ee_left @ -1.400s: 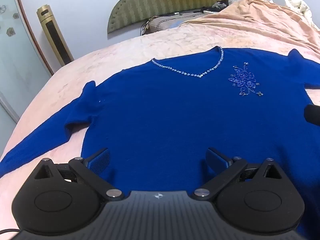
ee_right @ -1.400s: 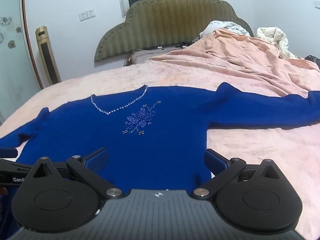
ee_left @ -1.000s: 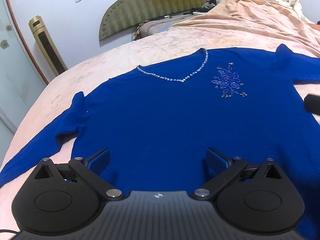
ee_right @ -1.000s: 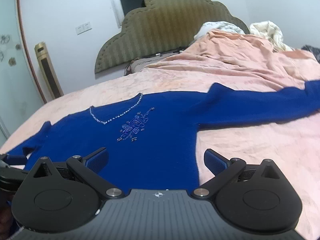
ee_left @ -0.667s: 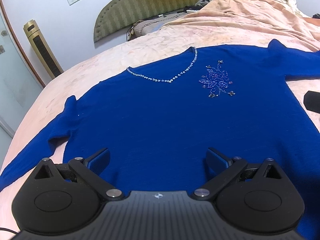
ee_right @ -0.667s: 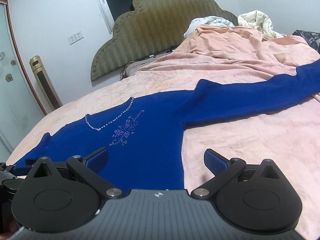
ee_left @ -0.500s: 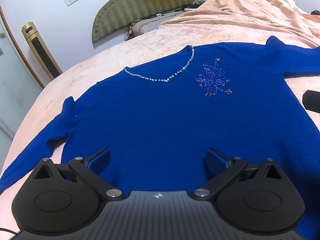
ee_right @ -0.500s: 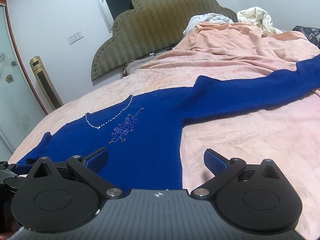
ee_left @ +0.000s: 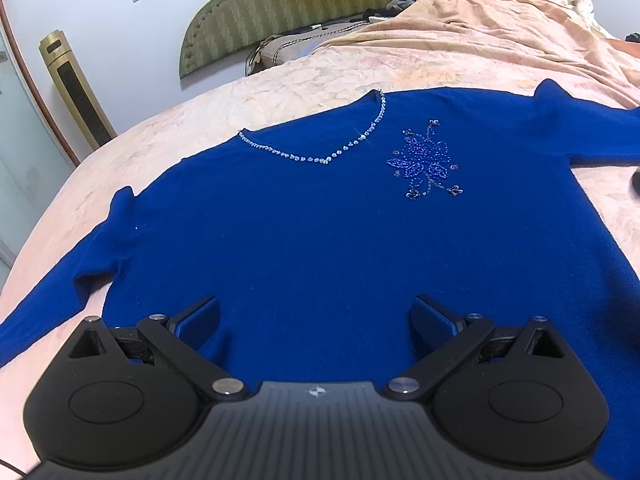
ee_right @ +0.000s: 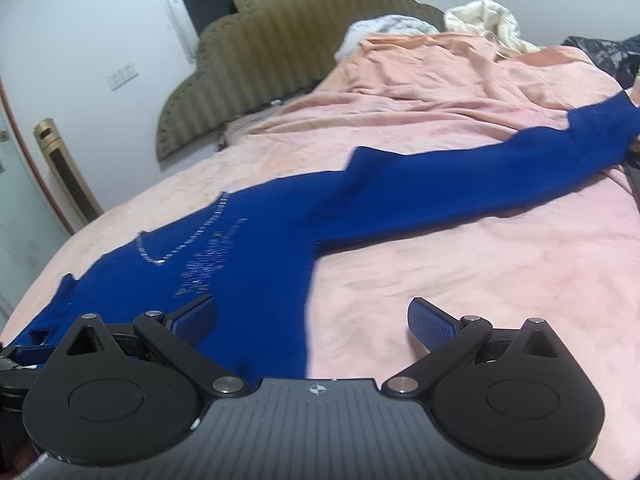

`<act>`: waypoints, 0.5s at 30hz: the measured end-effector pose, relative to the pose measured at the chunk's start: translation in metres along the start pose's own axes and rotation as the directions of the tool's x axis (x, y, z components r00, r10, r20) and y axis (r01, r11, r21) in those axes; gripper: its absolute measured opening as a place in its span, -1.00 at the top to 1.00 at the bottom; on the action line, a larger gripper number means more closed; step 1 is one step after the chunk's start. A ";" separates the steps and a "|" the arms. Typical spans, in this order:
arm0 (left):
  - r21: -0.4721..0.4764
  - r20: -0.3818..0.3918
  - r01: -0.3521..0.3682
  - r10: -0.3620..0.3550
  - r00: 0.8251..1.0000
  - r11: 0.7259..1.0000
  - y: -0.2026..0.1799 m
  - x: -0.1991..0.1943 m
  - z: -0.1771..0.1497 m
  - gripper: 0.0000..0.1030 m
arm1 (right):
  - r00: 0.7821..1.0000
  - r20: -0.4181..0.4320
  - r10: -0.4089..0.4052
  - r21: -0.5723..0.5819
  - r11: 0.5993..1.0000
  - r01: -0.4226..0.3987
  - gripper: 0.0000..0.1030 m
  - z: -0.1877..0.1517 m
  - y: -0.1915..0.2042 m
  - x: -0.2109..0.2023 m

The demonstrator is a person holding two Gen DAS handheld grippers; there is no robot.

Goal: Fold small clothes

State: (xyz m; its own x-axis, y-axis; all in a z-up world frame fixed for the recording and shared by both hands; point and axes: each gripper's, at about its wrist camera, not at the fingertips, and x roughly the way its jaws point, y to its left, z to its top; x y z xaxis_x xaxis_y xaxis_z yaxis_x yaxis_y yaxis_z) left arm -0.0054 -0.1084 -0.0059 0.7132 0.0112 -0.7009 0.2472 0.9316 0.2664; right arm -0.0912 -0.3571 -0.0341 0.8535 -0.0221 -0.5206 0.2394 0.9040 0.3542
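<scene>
A royal-blue sweater with a beaded neckline and a beaded flower lies flat, front up, on the pink bed. My left gripper is open and empty above the sweater's lower body. My right gripper is open and empty over the sweater's right side edge. Its left finger is above the blue cloth and its right finger is above bare bedding. The right sleeve stretches out to the far right. The left sleeve runs off to the lower left.
An olive padded headboard and pillows stand at the far end. A rumpled peach blanket and white bedding lie at the back right. A gold tower appliance stands by the left wall.
The right gripper has moved right, from over the sweater's body to its side edge, and the view is blurred with motion. The left gripper has shifted slightly right along the lower body. Both stay open.
</scene>
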 end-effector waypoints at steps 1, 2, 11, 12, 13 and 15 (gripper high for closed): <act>0.001 0.000 0.000 0.000 1.000 1.000 0.001 0.001 0.000 -0.99 | 1.000 0.003 -0.007 0.004 1.000 0.007 -0.88 0.004 -0.006 0.001; 0.000 0.000 0.001 -0.001 1.000 1.000 0.001 0.001 0.001 -0.99 | 1.000 0.015 -0.011 0.018 1.000 0.011 -0.88 0.011 -0.015 0.000; 0.004 -0.020 0.014 -0.014 1.000 1.000 0.006 0.010 0.002 -0.99 | 0.931 0.229 -0.285 0.446 0.881 0.160 -0.66 0.095 -0.192 -0.027; 0.005 -0.023 0.012 -0.012 1.000 1.000 0.005 0.012 0.002 -0.99 | 0.918 0.245 -0.311 0.487 0.858 0.161 -0.60 0.100 -0.212 -0.030; 0.006 -0.027 0.011 -0.011 1.000 1.000 0.005 0.013 0.002 -0.99 | 0.908 0.240 -0.343 0.533 0.828 0.172 -0.50 0.105 -0.232 -0.032; 0.010 -0.032 0.010 -0.010 0.999 1.000 0.003 0.015 0.001 -0.99 | 0.896 0.253 -0.365 0.598 0.787 0.152 -0.45 0.112 -0.269 -0.032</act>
State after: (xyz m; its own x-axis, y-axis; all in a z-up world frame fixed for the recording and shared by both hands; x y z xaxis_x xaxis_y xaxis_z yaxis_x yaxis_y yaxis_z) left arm 0.0072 -0.1056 -0.0148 0.6895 0.0135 -0.7242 0.2609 0.9281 0.2657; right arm -0.1309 -0.6472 -0.0253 0.7944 -0.4581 -0.3988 0.5946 0.4526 0.6645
